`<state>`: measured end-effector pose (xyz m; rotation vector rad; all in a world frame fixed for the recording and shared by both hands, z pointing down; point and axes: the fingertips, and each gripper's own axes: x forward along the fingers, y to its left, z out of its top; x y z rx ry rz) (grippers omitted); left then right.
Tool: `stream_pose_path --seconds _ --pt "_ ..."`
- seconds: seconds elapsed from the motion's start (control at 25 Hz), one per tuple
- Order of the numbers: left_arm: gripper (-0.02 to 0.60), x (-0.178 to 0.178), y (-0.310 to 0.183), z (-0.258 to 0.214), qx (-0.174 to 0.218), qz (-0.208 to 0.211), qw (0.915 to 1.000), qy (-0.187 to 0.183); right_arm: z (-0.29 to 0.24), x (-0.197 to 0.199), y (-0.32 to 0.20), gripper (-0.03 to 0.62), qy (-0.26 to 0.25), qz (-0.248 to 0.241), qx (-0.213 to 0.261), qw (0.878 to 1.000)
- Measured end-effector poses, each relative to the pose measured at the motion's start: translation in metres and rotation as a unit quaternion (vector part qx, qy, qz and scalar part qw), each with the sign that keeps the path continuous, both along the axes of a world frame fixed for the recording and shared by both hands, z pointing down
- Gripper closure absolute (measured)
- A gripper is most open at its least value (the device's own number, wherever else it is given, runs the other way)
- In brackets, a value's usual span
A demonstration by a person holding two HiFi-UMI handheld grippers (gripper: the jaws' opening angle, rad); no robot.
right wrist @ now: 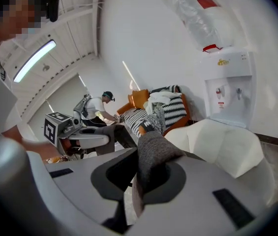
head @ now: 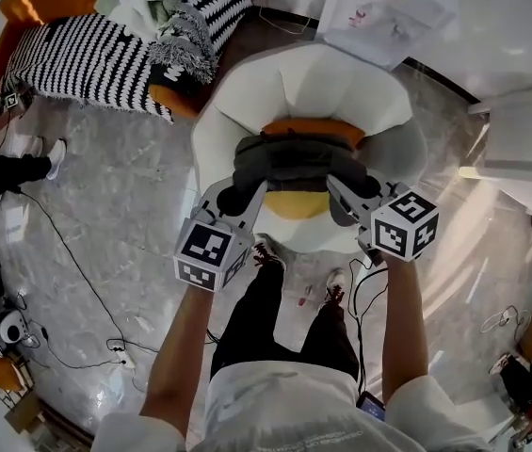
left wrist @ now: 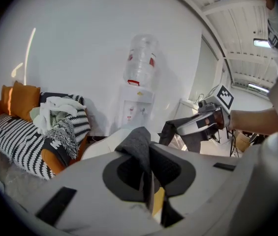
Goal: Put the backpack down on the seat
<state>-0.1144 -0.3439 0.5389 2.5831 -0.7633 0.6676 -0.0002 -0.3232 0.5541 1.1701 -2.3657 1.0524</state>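
One backpack (head: 296,163), one white chair (head: 308,78), one water cooler (left wrist: 138,100), one sofa (left wrist: 53,161); two grippers: left gripper (head: 237,199), right gripper (head: 343,194).

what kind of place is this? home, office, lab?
Likely an office lounge used as a recording space: a water dispenser, a sofa under a striped throw, a white armchair, and cables trailing over the floor.

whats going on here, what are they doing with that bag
A person holds a dark grey backpack with two handheld grippers. The left gripper is shut on the left strap, and the right gripper is shut on the right strap. The backpack sits over the seat of a white armchair. Whether it already rests on the seat is not clear.
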Motion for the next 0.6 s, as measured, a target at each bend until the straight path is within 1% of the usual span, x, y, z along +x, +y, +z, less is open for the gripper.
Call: stream_pose_path --seconds 0.12,0.28,0.6 --pt "0.538 0.001 -0.001 0.012 -0.013 0.002 0.9999 -0.003 0.013 0.001 0.001 0.565 0.0 0.002 -0.013 1.0" --pt "0.538 0.005 -0.006 0.028 -0.029 0.002 0.9996 -0.003 0.027 0.003 0.001 0.565 -0.018 0.01 -0.035 0.999" --pt "0.538 0.021 -0.021 0.038 -0.012 0.015 0.9998 0.006 0.04 0.018 -0.013 0.565 -0.031 0.037 -0.029 0.998"
